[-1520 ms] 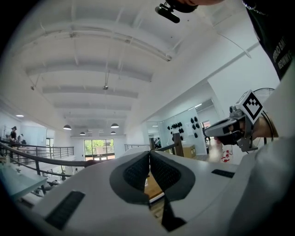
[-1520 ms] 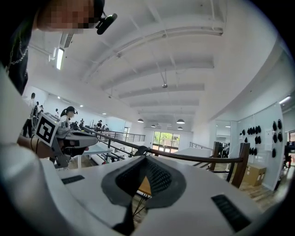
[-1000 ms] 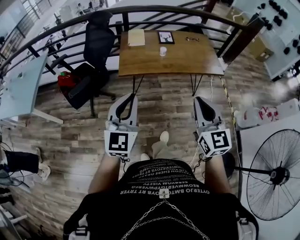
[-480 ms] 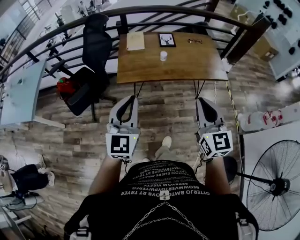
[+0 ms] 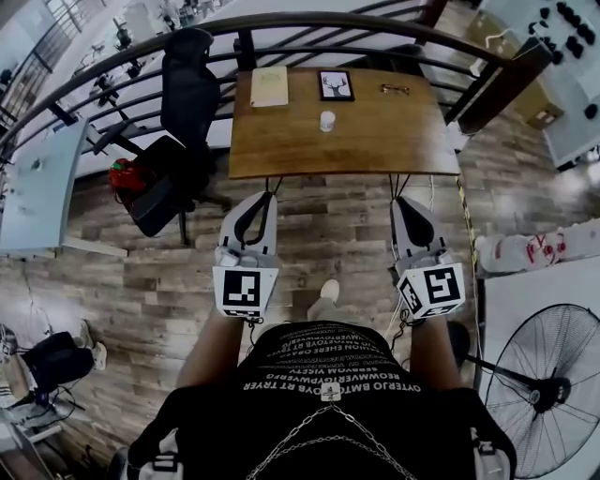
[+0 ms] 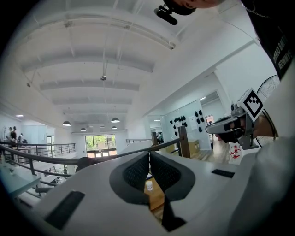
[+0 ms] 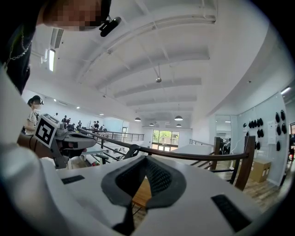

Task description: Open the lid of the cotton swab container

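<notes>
The cotton swab container (image 5: 326,120) is a small white tub with its lid on, standing on the wooden table (image 5: 281,141) ahead of me. Both grippers are held above the floor short of the table's near edge, far from the container. My left gripper (image 5: 266,195) is shut and empty. Its own view shows the container (image 6: 149,185) small and distant below the closed jaw tips (image 6: 150,154). My right gripper (image 5: 398,199) is also shut and empty, and its own view (image 7: 145,159) shows only a strip of the table (image 7: 142,193).
On the table lie a framed picture (image 5: 335,84), a sheet of paper (image 5: 269,86) and glasses (image 5: 395,90). A dark railing (image 5: 375,21) curves behind it. A black office chair (image 5: 187,89) stands at its left, a large fan (image 5: 544,394) at my right, and a pale desk (image 5: 37,183) far left.
The table has slid slightly lower and nearer in the head view as the person steps toward it. Both grippers stay shut and keep their places in front of the body.
</notes>
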Available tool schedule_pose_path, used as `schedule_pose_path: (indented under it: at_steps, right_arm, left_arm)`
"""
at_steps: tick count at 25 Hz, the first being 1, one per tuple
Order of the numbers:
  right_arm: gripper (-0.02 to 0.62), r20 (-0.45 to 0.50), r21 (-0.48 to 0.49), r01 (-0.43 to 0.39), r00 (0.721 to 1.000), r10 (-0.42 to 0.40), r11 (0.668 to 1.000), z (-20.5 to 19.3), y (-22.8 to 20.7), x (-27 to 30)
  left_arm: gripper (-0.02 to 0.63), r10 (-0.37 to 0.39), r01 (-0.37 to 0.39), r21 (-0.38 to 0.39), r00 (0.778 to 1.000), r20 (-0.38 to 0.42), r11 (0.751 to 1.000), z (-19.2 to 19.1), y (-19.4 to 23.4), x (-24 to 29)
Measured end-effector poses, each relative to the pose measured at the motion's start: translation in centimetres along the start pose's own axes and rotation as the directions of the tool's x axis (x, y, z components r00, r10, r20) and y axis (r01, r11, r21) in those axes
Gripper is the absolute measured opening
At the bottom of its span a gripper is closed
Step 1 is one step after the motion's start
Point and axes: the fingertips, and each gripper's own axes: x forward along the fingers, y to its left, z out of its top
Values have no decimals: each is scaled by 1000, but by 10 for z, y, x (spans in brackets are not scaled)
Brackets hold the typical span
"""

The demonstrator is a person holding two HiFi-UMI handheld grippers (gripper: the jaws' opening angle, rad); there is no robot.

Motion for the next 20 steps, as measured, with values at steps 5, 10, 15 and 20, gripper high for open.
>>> schedule_pose_path:
  at_steps: [5,10,15,20]
  right_arm:
    - [15,-3,2,-18,1000,18,1000,-1,-21,13]
    - [15,18,-17,-39,999,39,999,9,-49,26]
    - [15,39,-30,-55,998,56,998,9,-79,40]
    - [15,55,-25,-80,995,81,996,8,-108,50]
  left_arm:
    - [29,7,-7,0,1000,-4,1000,5,-5,27]
    - [29,23,-23,-15,1000,21,1000,21,-11,53]
    - [29,46,-46,-1,999,28,999,25,-18,80]
    - [29,92,-92,-1,996,22,996,27,-18,101]
